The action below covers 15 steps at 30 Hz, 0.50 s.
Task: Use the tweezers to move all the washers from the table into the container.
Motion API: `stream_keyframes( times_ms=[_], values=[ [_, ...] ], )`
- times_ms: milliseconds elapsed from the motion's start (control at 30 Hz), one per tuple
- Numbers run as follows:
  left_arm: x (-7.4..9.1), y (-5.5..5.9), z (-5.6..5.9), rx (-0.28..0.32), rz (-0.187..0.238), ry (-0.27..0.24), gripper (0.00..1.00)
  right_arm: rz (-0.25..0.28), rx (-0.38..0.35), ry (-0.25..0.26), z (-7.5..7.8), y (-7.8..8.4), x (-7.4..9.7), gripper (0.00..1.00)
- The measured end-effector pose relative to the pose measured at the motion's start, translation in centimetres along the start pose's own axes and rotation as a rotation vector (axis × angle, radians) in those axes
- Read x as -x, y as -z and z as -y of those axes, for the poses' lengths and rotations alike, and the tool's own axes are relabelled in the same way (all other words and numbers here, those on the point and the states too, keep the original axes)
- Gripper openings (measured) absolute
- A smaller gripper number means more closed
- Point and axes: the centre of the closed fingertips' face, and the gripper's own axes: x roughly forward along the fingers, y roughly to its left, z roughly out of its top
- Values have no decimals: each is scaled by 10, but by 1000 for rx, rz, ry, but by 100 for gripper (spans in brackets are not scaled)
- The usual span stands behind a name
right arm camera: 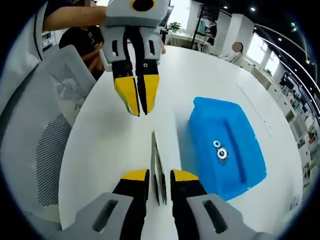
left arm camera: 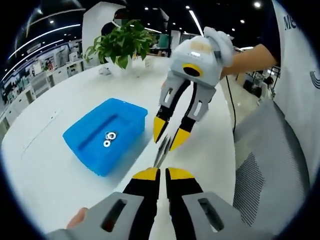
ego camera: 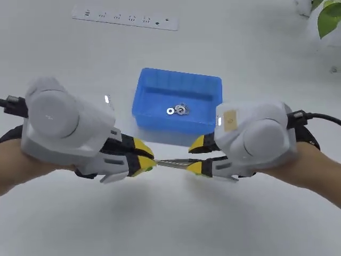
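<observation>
Two hand-held grippers face each other over a white table [ego camera: 170, 224] on the near side of a blue container [ego camera: 154, 90], with a pair of tweezers [ego camera: 171, 164] bridging the space between them. The right gripper [ego camera: 196, 156] clamps the tweezers by the handle end, its yellow-tipped jaws closed against them. In the right gripper view the two thin arms of the tweezers [right arm camera: 157, 165] lie close together with only a narrow slit between them, and nothing sits at their point. That point is aimed away from the container's near wall at the left gripper [ego camera: 148, 158], whose jaws are drawn almost together around nothing. Whether the point touches them cannot be told. The washers [ego camera: 178, 110] lie in a small cluster near the middle of the container's floor. A white power strip [ego camera: 125, 17] lies well beyond the container's far side, and a green plant [ego camera: 327, 18] stands beyond its far right corner.
</observation>
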Motion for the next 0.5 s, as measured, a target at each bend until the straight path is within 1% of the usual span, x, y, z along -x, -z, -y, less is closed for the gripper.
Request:
stream_keyframes(
  times_ms=[33,67,100,133,167,200,233,267,300,333,367,400,433,500],
  values=[
    [6,-2,0,1,14,-16,9,23,-29,20,1,-3,7,18],
    [8,-3,0,2,18,-22,10,29,-42,24,1,-4,9,18],
    [13,-3,0,2,19,-41,11,58,-97,41,0,-6,20,18],
    [19,-5,-4,-30,31,-81,12,72,-109,56,0,-7,26,19],
    [24,-10,-7,-64,51,-118,12,71,-112,65,0,-7,32,20],
    [31,-13,-13,-81,63,-173,14,58,-102,69,-3,-4,37,23],
    [35,-14,-13,-86,64,-192,16,46,-90,73,-6,-1,43,25],
    [39,-15,-12,-106,63,-199,18,19,-68,93,-10,5,51,26],
    [41,-15,-11,-112,60,-198,22,10,-55,102,-12,6,56,26],
    [44,-13,-9,-120,48,-201,24,10,-58,103,-18,8,62,27],
    [48,-12,-10,-127,35,-220,26,8,-63,108,-20,9,66,28],
    [49,-12,-10,-121,40,-230,30,11,-72,120,-23,10,71,30],
    [51,-10,-9,-121,34,-230,32,15,-76,128,-25,9,74,32],
    [56,-7,-6,-133,21,-239,34,8,-83,145,-31,8,81,35]
  ],
)
